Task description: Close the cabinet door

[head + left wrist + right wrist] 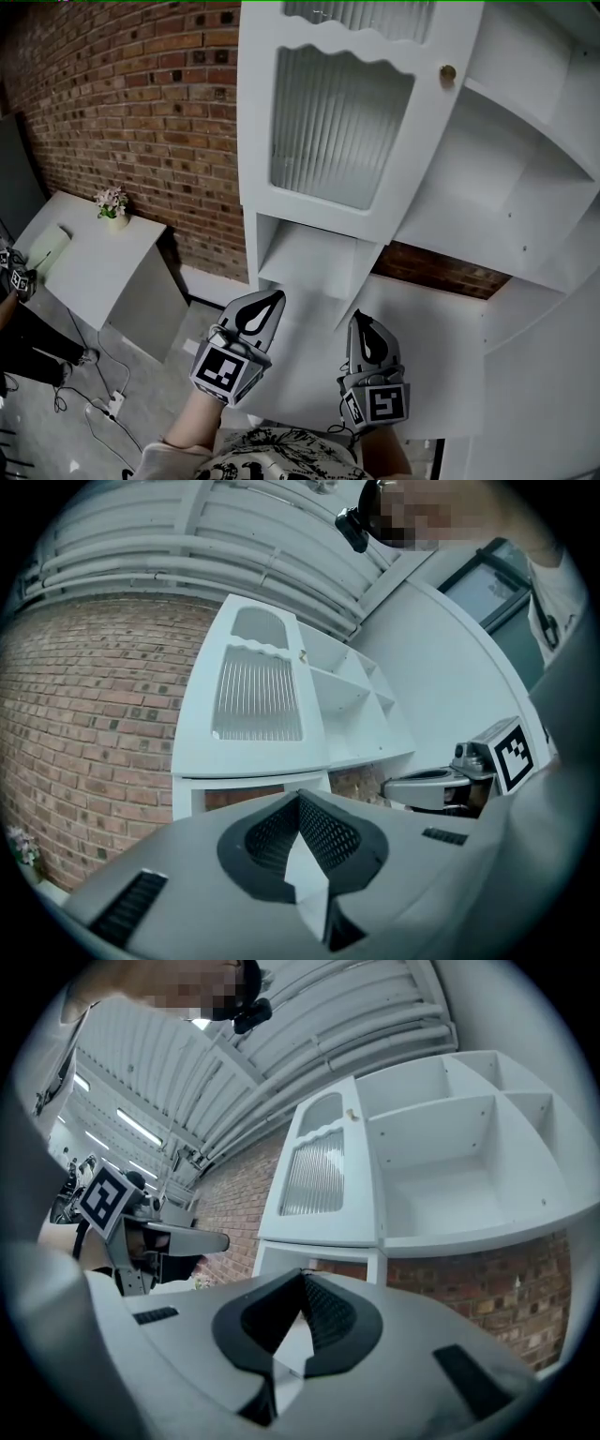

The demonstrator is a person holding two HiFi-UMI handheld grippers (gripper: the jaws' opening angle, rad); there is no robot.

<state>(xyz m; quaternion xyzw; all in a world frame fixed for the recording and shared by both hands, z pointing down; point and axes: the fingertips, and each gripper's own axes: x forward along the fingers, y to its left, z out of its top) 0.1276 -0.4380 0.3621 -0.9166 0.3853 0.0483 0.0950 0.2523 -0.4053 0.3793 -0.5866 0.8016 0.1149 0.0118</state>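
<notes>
The white cabinet [525, 216] stands ahead with its shelves bare to the right. Its door [342, 122], with a ribbed glass pane and a small brass knob [448, 72], is swung open to the left. My left gripper [272, 298] is low in front of the cabinet's bottom niche, shut with nothing between its jaws. Beside it my right gripper [361, 319] is also shut and empty. Neither touches the door. The left gripper view has the door [255, 700] far above its shut jaws [300, 795]. In the right gripper view the door [314, 1180] and shelves [450, 1157] rise above the jaws [302, 1274].
A brick wall [141, 112] runs behind and to the left. A low white unit [103, 267] at the left carries a small flower pot [112, 204]. Cables and a power strip [108, 405] lie on the floor. A person's leg [37, 342] shows at the left edge.
</notes>
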